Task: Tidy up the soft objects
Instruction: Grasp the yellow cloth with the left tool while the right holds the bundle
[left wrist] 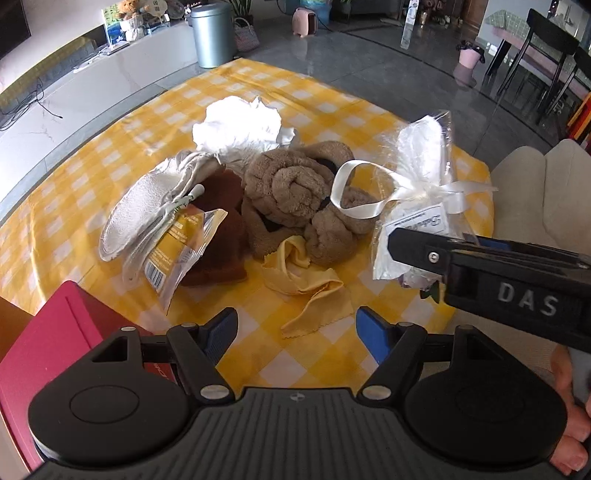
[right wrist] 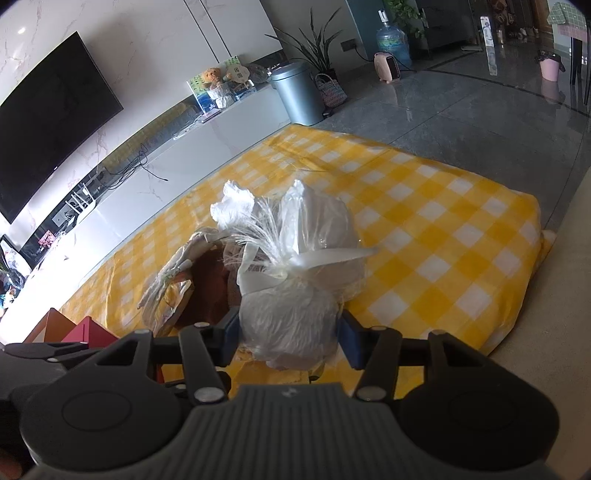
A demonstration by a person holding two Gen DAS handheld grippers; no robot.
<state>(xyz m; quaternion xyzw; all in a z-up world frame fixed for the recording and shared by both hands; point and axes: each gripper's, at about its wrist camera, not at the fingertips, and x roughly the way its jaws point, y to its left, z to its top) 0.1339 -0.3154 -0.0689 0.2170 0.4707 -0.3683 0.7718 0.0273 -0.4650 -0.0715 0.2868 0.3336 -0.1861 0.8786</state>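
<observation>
On the yellow checked cloth (left wrist: 122, 147) lies a heap of soft things: a rolled tan towel (left wrist: 291, 188), a brown plush piece (left wrist: 221, 229), a white fleecy pouch (left wrist: 136, 210), a white crumpled cloth (left wrist: 240, 122) and a small yellow cloth (left wrist: 310, 291). My left gripper (left wrist: 297, 332) hangs open just before the yellow cloth, nothing between its fingers. My right gripper (right wrist: 288, 332) is shut on a clear plastic bag tied with white ribbon (right wrist: 295, 291), held above the cloth; in the left wrist view the ribboned bag (left wrist: 417, 177) shows at the right.
A red box (left wrist: 55, 332) sits at the near left edge of the cloth. A plastic packet with a yellow label (left wrist: 177, 251) leans on the pouch. A beige cushion (left wrist: 535, 192) borders the right side. A grey bin (left wrist: 212, 33) stands on the floor beyond.
</observation>
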